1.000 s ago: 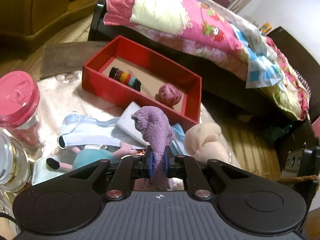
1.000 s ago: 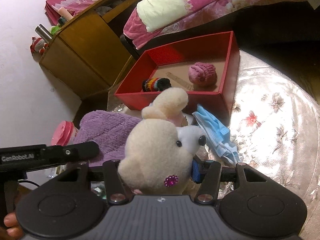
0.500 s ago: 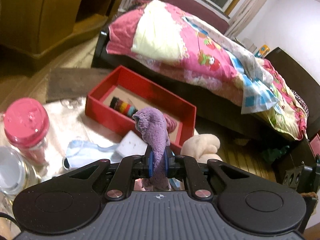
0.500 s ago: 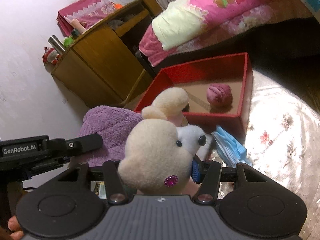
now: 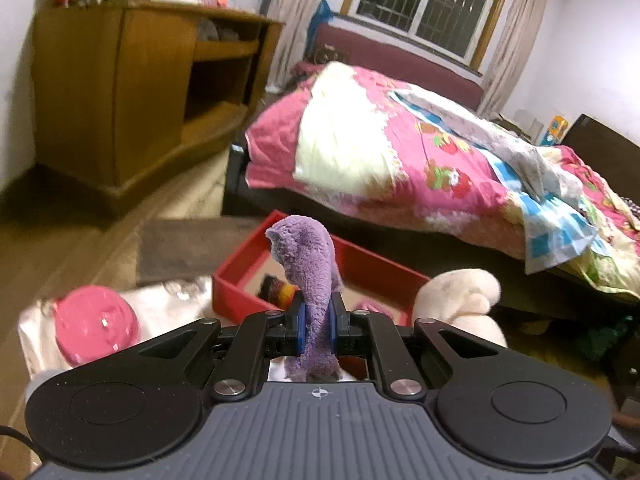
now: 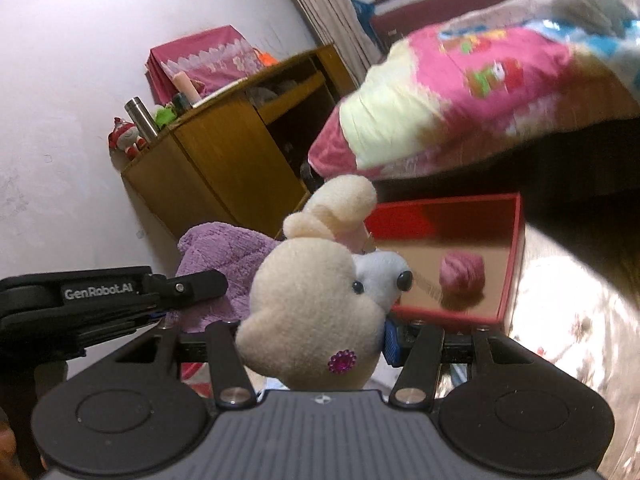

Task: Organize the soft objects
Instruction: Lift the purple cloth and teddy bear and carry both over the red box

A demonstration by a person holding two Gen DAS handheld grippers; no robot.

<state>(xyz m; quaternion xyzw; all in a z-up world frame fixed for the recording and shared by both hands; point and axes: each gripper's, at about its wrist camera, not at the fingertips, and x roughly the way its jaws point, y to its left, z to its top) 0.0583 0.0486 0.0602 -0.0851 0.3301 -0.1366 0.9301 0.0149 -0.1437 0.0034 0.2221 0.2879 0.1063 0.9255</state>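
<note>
My left gripper point(image 5: 316, 322) is shut on a purple plush cloth point(image 5: 310, 264) and holds it up in the air. It also shows in the right wrist view point(image 6: 218, 256). My right gripper point(image 6: 320, 340) is shut on a cream plush toy point(image 6: 312, 304) with black eyes and a purple gem; the toy also shows in the left wrist view point(image 5: 460, 300). A red tray point(image 6: 508, 276) lies on the table ahead, holding a pink yarn ball point(image 6: 462, 274) and a striped roll point(image 5: 276, 290). The tray also shows in the left wrist view point(image 5: 232, 292).
A pink-lidded jar point(image 5: 94, 324) stands at the left on the floral tablecloth point(image 6: 560, 320). A bed with a pink quilt point(image 5: 420, 168) lies beyond the table. A wooden cabinet point(image 5: 132, 92) stands at the back left.
Both grippers have risen and tilted up with their loads. The table items near the tray, such as the blue masks, have dropped out of view, and more of the room shows.
</note>
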